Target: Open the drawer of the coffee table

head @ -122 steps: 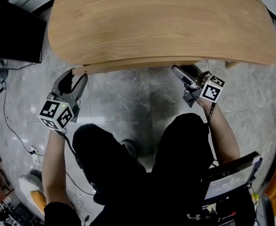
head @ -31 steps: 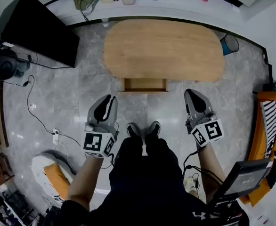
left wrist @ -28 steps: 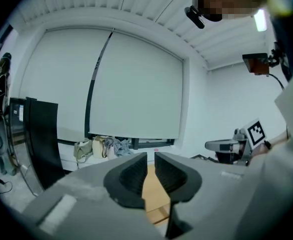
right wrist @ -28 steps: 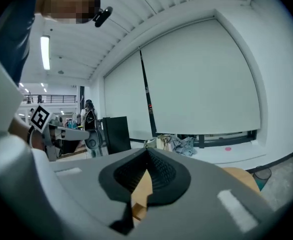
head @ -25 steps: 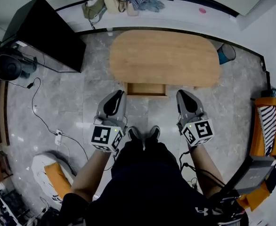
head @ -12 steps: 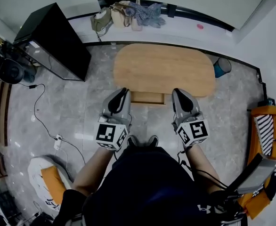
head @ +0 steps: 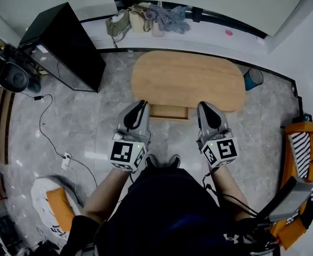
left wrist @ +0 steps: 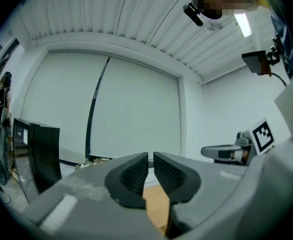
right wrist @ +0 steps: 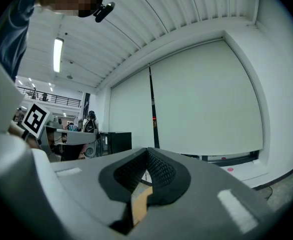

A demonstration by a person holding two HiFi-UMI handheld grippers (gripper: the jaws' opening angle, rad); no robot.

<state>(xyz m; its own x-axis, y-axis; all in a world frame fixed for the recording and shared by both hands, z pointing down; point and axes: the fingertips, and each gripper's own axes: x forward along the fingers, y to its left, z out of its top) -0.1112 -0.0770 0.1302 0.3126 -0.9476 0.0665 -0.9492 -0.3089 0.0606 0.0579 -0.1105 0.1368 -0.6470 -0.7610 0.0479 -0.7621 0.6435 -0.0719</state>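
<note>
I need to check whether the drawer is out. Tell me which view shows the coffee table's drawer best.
The head view: from above, the drawer juts out from the coffee table's near edge. Both gripper views show only a sliver of tan wood past their jaws; drawer or tabletop, I cannot tell.

One coffee table [head: 188, 79], one drawer [head: 169, 111], two tools: left tool [head: 138, 106], right tool [head: 205, 106].

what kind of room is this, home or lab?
Looks like a living-room corner, possibly staged: a low wooden coffee table on a grey stone floor, a black cabinet beside it, an orange seat at the right. Loose cables on the floor hint at a test setup.
</note>
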